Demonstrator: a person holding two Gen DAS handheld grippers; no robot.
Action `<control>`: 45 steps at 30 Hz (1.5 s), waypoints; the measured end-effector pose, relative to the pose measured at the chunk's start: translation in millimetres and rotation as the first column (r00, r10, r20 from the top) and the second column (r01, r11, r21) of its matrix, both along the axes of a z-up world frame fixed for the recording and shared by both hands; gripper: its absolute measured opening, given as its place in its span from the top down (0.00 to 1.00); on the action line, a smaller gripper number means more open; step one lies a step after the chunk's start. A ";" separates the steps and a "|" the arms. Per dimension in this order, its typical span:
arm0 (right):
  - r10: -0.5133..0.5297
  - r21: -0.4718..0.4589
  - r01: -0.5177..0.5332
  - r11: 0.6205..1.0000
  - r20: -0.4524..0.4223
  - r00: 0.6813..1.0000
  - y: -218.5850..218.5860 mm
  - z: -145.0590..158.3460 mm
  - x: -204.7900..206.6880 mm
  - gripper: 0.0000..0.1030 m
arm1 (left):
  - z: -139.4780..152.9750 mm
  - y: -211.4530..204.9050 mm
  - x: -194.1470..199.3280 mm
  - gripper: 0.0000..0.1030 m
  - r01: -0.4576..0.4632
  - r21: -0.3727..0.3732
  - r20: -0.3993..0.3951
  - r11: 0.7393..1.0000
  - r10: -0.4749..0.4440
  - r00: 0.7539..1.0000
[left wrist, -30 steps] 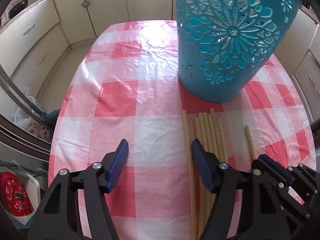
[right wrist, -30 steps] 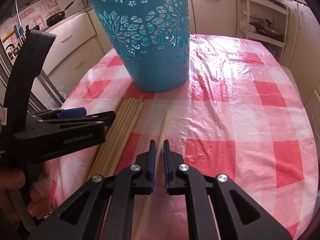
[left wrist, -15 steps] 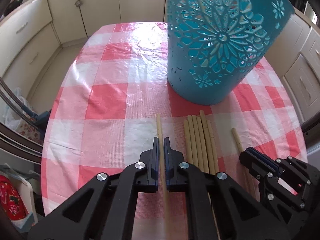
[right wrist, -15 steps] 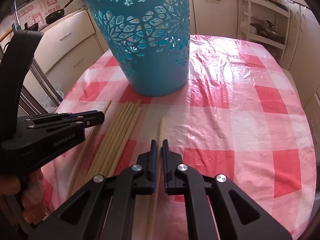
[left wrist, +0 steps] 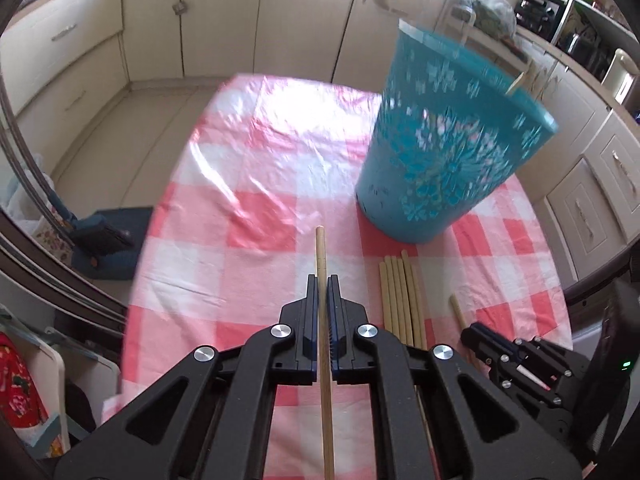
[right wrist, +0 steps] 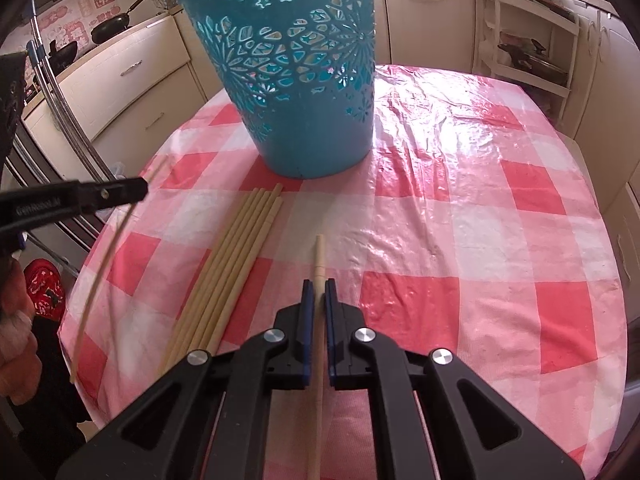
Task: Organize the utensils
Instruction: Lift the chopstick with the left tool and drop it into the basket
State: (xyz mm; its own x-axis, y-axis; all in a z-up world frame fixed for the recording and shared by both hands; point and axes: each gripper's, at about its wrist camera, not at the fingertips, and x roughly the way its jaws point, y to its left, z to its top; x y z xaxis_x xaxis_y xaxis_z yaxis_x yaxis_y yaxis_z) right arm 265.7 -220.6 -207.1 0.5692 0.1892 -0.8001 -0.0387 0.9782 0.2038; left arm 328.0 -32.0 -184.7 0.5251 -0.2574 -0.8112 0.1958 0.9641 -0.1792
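While each of my grippers pinches a single chopstick, the risk lies in the trip to the basket (right wrist: 288, 80). My left gripper (left wrist: 322, 292) is closed tight on one chopstick (left wrist: 320, 248), which is raised off the bench (left wrist: 260, 216) and runs forward between the jaws with a long tail behind them. My right gripper (right wrist: 318, 292) is likewise closed on the other chopstick (right wrist: 319, 252), low over the checked cloth; I cannot tell whether its tip touches the cloth.

The teal basket stands upright at the far side of the bench, with at least one stick already leaning at its rim (left wrist: 520, 82). A bundle of loose chopsticks (right wrist: 236, 256) lies just in front of it, between my two grippers.

I judge these the likely slips: each stick is thin and round, so a narrow pinch could let it pivot or slide out when I tilt it upright. A long tail could also sweep the bundle and scatter it. The basket looks light, and its walls are pierced, so a stick driven in at an angle might poke through a hole or tip it. Both grippers converging on one rim could collide.
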 end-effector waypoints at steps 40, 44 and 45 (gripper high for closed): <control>-0.008 0.134 0.003 0.991 0.035 0.999 -14.3 -5.9 -3.1 0.94 | 136.1 -90.8 112.2 0.96 -0.078 -0.188 0.431 0.979 0.154 0.889; -0.010 0.137 0.005 0.991 0.034 0.999 -14.2 -6.1 -3.4 0.94 | 118.5 -93.9 110.5 0.96 -0.076 -0.149 0.414 0.986 0.132 0.901; -0.010 0.137 0.005 0.991 0.035 0.999 -14.2 -6.1 -3.4 0.94 | 115.2 -93.9 110.1 0.96 -0.073 -0.141 0.406 0.987 0.125 0.905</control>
